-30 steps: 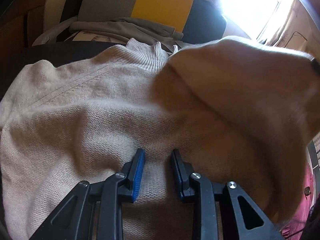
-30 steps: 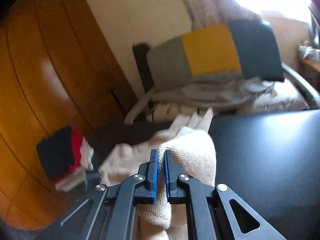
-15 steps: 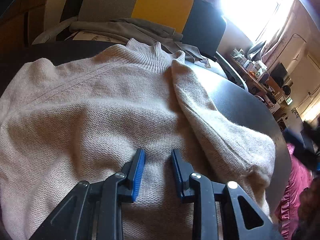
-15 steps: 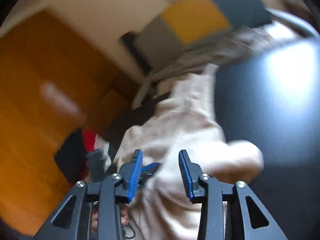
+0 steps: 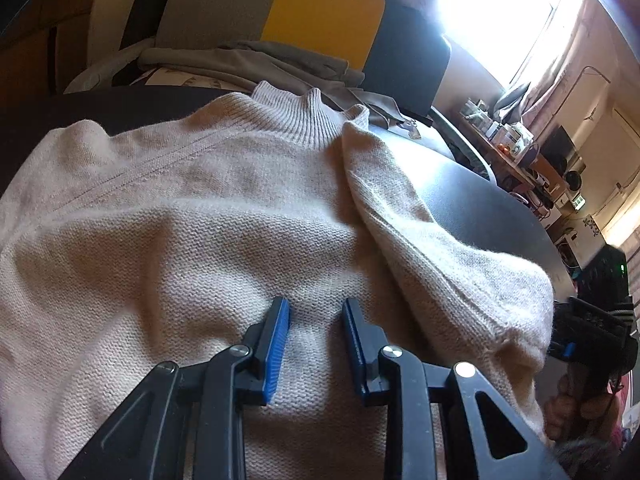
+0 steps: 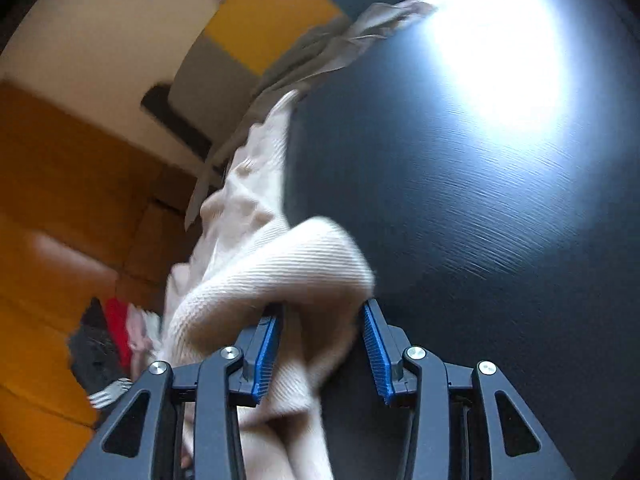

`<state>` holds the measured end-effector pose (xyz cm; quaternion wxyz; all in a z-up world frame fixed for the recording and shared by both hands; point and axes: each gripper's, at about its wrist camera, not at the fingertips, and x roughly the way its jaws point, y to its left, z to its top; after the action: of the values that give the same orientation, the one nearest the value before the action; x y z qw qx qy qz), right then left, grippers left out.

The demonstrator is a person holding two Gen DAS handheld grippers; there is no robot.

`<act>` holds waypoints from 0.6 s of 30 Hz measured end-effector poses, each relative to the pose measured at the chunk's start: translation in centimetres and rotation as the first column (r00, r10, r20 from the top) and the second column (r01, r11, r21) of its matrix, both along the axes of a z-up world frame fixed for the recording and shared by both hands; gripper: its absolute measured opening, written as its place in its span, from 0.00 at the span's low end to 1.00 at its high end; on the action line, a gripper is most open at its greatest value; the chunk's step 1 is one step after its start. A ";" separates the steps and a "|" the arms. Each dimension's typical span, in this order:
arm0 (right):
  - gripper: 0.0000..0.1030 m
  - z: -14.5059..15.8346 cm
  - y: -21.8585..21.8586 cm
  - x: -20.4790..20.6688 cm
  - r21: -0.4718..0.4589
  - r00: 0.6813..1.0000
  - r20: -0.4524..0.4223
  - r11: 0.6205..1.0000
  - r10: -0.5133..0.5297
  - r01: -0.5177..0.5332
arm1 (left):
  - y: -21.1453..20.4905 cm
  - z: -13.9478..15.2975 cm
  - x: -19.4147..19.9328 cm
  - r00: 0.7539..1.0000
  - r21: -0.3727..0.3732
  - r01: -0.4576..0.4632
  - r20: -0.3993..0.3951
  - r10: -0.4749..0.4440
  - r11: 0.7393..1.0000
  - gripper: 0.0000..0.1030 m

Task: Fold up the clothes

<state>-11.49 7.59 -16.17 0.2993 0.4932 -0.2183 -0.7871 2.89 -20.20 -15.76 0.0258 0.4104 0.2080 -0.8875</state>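
Beige sweater (image 5: 208, 216) lies spread on the dark table (image 5: 480, 204), one sleeve folded across it. Left gripper (image 5: 316, 344) rests on the knit, jaws parted, pinching nothing. Right gripper (image 6: 320, 348) spread (sleeve cuff (image 6: 280, 272) loose between).

Sweater (image 5: 224, 216) under the left claw (image 5: 316, 344) is a soft beige knit, fuzzy, with a ribbed collar. Claw fingers (image 5: 276, 340) look like matt black plastic with ridged blue pads and shiny metal screws. The bench (image 6: 500, 208) ahead of the right claw (image 6: 320, 344) is dark, smooth, faintly grained, glossy enough to throw glare.
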 end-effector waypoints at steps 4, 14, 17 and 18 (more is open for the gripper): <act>0.06 0.3 -4.0 0.1 0.175 0.993 -0.098 0.983 0.066 -0.048 | 0.0 0.0 0.1 1.000 0.015 -0.006 -0.001 0.006 1.000 0.27; 0.00 13.3 -2.4 3.2 0.531 0.811 -0.548 0.834 0.204 0.149 | 0.6 0.7 0.1 0.999 0.027 -0.015 0.032 0.014 1.000 0.27; 0.00 17.3 -1.8 3.5 0.581 0.728 -0.652 0.756 0.212 0.300 | 2.0 1.3 -0.1 0.999 -0.060 0.010 0.045 -0.007 0.998 0.27; 0.00 18.5 -1.4 3.3 0.583 0.709 -0.674 0.739 0.208 0.338 | 2.2 1.3 -0.1 0.999 -0.079 0.014 0.044 -0.010 0.997 0.27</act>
<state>-8.17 6.14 2.29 0.1305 0.2204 0.1919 -0.9474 2.83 -17.97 -14.47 0.0412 0.4296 0.1697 -0.8860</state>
